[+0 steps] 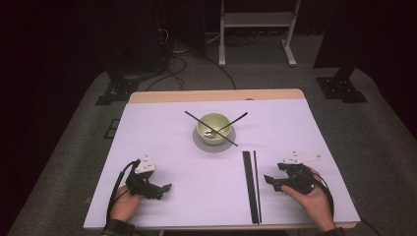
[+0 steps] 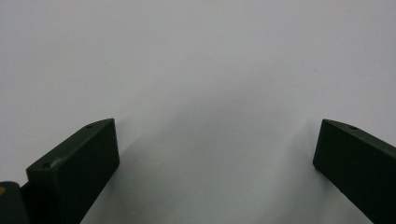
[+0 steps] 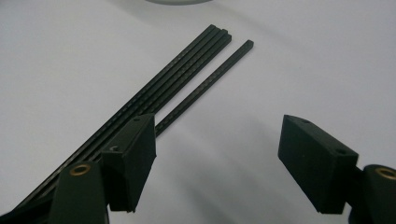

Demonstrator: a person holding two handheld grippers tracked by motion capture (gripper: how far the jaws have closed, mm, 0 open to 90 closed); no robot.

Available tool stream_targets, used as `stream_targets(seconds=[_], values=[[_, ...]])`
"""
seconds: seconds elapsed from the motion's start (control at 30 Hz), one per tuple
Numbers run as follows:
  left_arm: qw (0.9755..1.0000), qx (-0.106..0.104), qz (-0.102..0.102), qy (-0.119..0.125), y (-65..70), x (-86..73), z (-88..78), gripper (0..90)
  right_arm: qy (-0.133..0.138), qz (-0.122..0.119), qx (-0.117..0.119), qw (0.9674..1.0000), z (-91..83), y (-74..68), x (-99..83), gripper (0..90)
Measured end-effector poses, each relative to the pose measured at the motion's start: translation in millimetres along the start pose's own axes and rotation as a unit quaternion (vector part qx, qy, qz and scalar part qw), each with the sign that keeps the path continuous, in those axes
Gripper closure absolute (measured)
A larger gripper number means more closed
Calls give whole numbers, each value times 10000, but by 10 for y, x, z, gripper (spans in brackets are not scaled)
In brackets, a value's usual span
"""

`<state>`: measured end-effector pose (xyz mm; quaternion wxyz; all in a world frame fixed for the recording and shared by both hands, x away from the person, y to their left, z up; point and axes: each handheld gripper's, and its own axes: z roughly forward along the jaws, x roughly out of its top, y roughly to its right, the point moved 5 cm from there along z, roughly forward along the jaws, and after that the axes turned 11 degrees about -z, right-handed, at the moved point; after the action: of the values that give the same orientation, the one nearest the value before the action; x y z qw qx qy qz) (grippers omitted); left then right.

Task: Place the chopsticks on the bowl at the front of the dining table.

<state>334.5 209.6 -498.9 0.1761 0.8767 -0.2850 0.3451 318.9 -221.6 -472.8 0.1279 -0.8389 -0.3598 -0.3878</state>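
Hovering released beside its work, the right claw (image 3: 217, 158) has one jaw nearly against the black chopsticks (image 1: 252, 184), the other well clear, nothing between them. These sticks lie side by side on the white desk (image 1: 162, 147), running lengthwise just left of that claw; one sits slightly apart from the bunch. They look thin, stiff, light and smooth, so likely to roll or slip; a pinch across the near half of the lone stick seems safest. Farther off, two more chopsticks cross a green bowl (image 1: 213, 129). The left claw (image 1: 164, 189) rests released over bare desk.
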Motion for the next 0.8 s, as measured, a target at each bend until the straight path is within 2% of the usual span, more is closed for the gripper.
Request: stream_targets(seconds=[0.2, 0.37, 0.8], values=[[10000, 0, 2, 0, 0, 0, 0, 0, -24, -1, 21, 10000, -37, -97, -79, 262], [10000, 1, 1, 1, 0, 0, 0, 0, -64, -46, 73, 9999, -62, -242, -161, 262], [10000, 1, 1, 1, 0, 0, 0, 0, -107, -146, 235, 9996, -82, -494, -249, 262]])
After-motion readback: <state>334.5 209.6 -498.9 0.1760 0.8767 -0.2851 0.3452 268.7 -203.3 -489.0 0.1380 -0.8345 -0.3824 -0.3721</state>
